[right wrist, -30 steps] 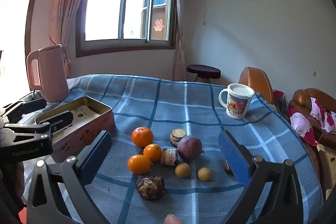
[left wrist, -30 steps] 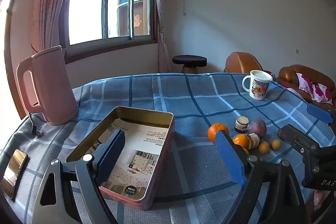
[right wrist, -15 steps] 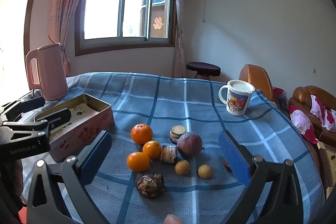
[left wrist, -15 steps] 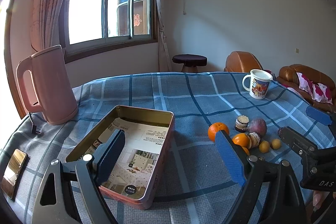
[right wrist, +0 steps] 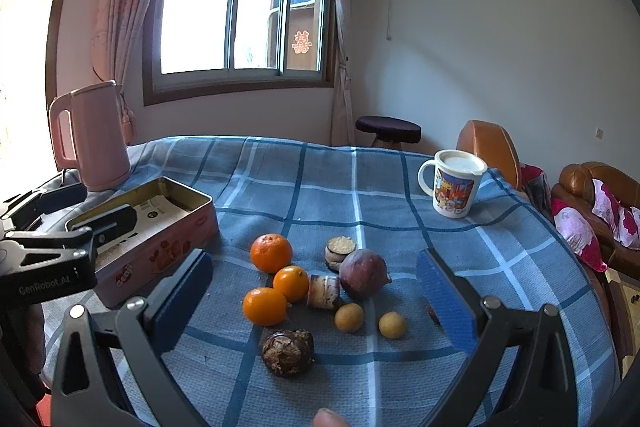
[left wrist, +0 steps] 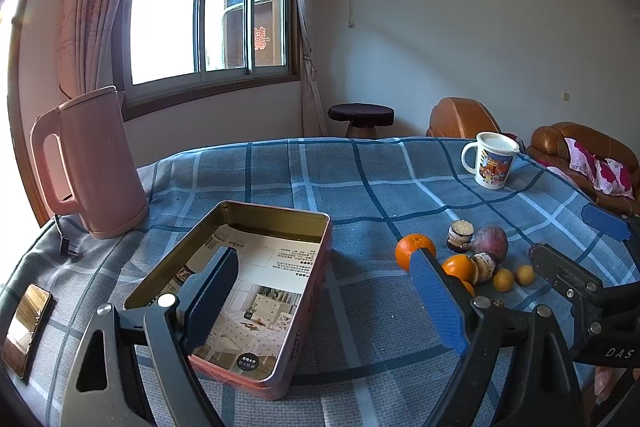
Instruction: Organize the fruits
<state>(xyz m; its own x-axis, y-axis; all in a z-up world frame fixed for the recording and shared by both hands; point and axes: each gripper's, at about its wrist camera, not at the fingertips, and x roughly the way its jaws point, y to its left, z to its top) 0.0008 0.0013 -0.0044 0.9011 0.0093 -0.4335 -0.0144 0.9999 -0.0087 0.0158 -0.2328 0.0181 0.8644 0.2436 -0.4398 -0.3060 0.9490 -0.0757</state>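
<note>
Loose fruit lies on the blue checked cloth: three oranges (right wrist: pixel 271 253), a purple fruit (right wrist: pixel 365 273), two small yellow fruits (right wrist: pixel 349 317), a brown wrinkled fruit (right wrist: pixel 287 351) and two cut stalk pieces (right wrist: pixel 323 291). My right gripper (right wrist: pixel 316 303) hovers open just short of the cluster, holding nothing. The open tin box (left wrist: pixel 280 211), lined with a printed sheet, sits to the left. My left gripper (left wrist: pixel 324 301) is open above the box's near right corner. The same oranges (left wrist: pixel 414 251) show at its right, partly behind its right finger.
A pink kettle (left wrist: pixel 92 163) with its cord stands at the back left. A phone (left wrist: pixel 26 327) lies at the table's left edge. A lidded mug (right wrist: pixel 454 187) stands at the far right. A stool (right wrist: pixel 388 129) and brown sofa (left wrist: pixel 580 147) are beyond the table.
Barely anything: the fruits sit a touch higher in the right wrist view. Both grippers stay open and the left view is unchanged.
</note>
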